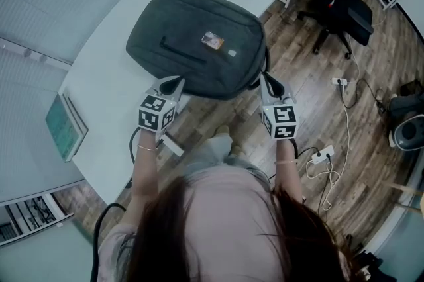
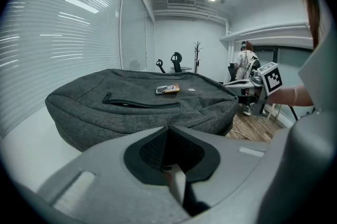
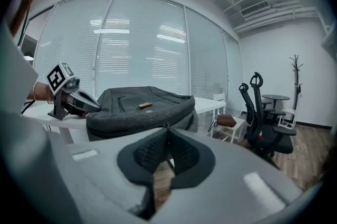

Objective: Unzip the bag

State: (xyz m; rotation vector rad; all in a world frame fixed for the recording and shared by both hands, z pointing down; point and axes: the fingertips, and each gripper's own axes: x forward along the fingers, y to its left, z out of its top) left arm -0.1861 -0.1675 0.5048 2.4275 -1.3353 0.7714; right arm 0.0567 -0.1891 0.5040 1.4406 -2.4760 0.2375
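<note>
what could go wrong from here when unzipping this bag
1. The bag hangs past the table edge on its near right side, so a sideways pull may drag it off.
2. The left gripper and right gripper are both shut on nothing, so nothing steadies the bag yet and it may slide.

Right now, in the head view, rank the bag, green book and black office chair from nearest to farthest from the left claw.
1. Bag, just ahead of the left claw.
2. Green book, left edge of the table.
3. Black office chair, far right, off the table.
</note>
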